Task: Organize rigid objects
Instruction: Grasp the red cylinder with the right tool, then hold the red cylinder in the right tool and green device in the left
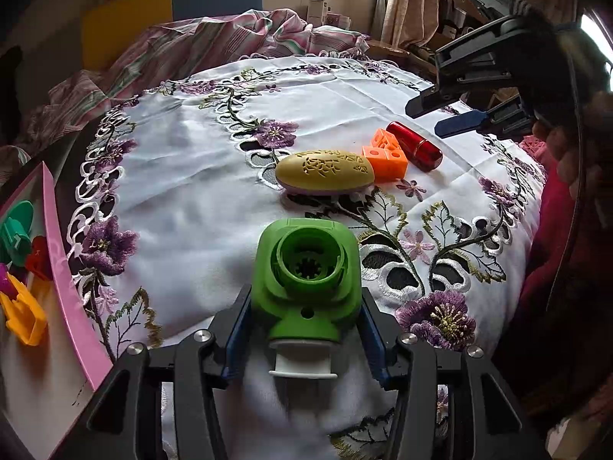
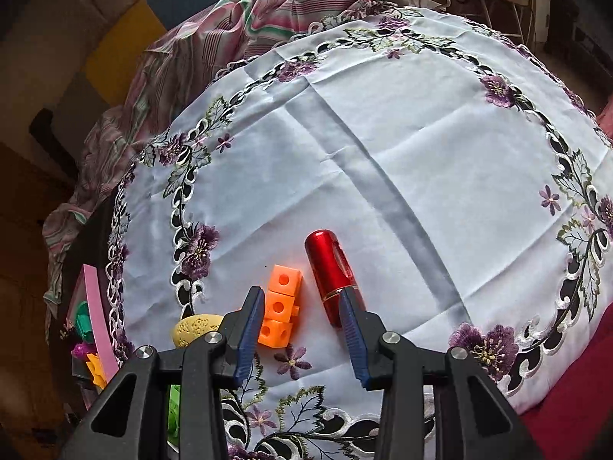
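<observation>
My left gripper (image 1: 304,303) is shut on a green plastic punch-like object (image 1: 308,276) with a white base, held over the embroidered white tablecloth (image 1: 184,176). Beyond it lie a yellow oval case (image 1: 323,170), an orange cube cluster (image 1: 387,153) and a red cylinder (image 1: 413,145). My right gripper (image 2: 302,303) is open and empty, hovering above the orange cubes (image 2: 279,306) and red cylinder (image 2: 331,268); it shows at the upper right of the left wrist view (image 1: 440,115). The yellow case (image 2: 195,329) peeks out left of its fingers.
A pink-rimmed box (image 1: 65,268) at the table's left edge holds a green piece, a red piece and a yellow piece (image 1: 23,318). Striped bedding (image 1: 214,42) lies beyond the table. A red cloth (image 2: 574,402) is at the right edge.
</observation>
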Available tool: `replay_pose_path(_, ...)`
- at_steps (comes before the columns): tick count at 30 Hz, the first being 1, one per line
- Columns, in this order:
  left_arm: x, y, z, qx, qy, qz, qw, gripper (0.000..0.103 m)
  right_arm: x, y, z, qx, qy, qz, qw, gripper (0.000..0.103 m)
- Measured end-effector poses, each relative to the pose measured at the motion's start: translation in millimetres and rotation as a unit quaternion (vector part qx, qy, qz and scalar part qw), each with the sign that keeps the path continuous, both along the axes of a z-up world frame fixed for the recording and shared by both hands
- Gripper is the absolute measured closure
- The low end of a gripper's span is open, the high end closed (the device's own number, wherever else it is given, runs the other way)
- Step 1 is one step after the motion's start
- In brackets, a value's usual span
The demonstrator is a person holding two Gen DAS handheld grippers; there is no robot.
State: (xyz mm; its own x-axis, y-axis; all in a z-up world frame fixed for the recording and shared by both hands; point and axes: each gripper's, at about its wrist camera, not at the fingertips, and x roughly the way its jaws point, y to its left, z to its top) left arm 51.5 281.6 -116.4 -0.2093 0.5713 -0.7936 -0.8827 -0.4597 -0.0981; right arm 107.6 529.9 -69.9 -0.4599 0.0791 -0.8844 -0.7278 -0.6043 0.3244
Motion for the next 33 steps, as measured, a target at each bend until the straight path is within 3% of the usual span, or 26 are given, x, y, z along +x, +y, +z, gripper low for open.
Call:
replay_pose_path(9, -0.9, -1.0, -0.4, 0.004, -0.004, 0.001, 1.0, 0.051, -26.6, 8.9, -24.9, 0.054, -0.097, 0.021, 0.994, 0.063)
replay_pose_path(13, -1.2, -1.8, -0.2, 0.006, -0.005, 0.002, 1.0, 0.051, -31.3, 13.1, -31.2, 0.063, -0.09, 0.029, 0.994, 0.077)
replay_pose_path(14, -1.2, -1.9, -0.3, 0.006, -0.005, 0.003, 1.0, 0.051, -32.9, 14.4, -41.0, 0.04, -0.104, 0.034, 0.993, 0.077)
replay_pose_path(19, -0.3, -2.2, -0.2, 0.008, -0.004, 0.006, 0.9999, 0.051, -40.3, 0.1, -41.5, 0.08, -0.131, 0.061, 0.986, 0.077)
replay_pose_path(33, 1.0, -2.4, -0.3, 0.006, 0.002, 0.008, 0.9999, 0.051, -32.9, -1.8, -42.9, 0.081, -0.124, 0.059, 0.987, 0.076)
